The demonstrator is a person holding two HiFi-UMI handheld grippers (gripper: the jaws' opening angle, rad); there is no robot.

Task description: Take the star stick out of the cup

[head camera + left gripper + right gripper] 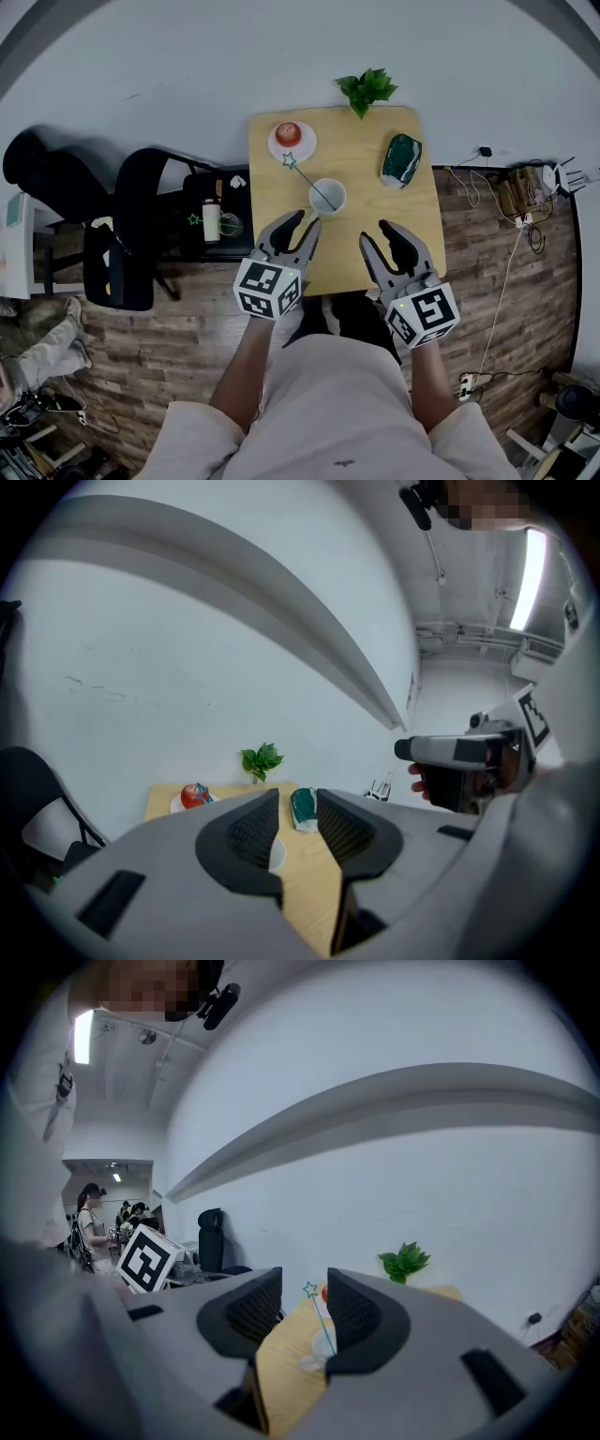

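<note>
The star stick point(309, 180) stands in the white cup point(327, 197) and leans toward the bench's point(375, 253) far left corner. Its star lies just beside a plate point(292, 141) that holds a red object. The cup sits mid-bench. At the near edge hover the left gripper point(306, 221), close to the cup, and the right gripper point(377, 232). The left fingers point(246, 832) and the right fingers point(361, 1321) stand apart, holding nothing. A green bundle point(402, 159) lies near the right edge.

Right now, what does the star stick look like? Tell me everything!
The star stick is a thin teal rod topped with a small open star outline. It stands tilted in the white cup on the wooden table, lower end inside, star leaning out toward the plate. Neither the left gripper nor the right gripper, both open, touches it.
</note>
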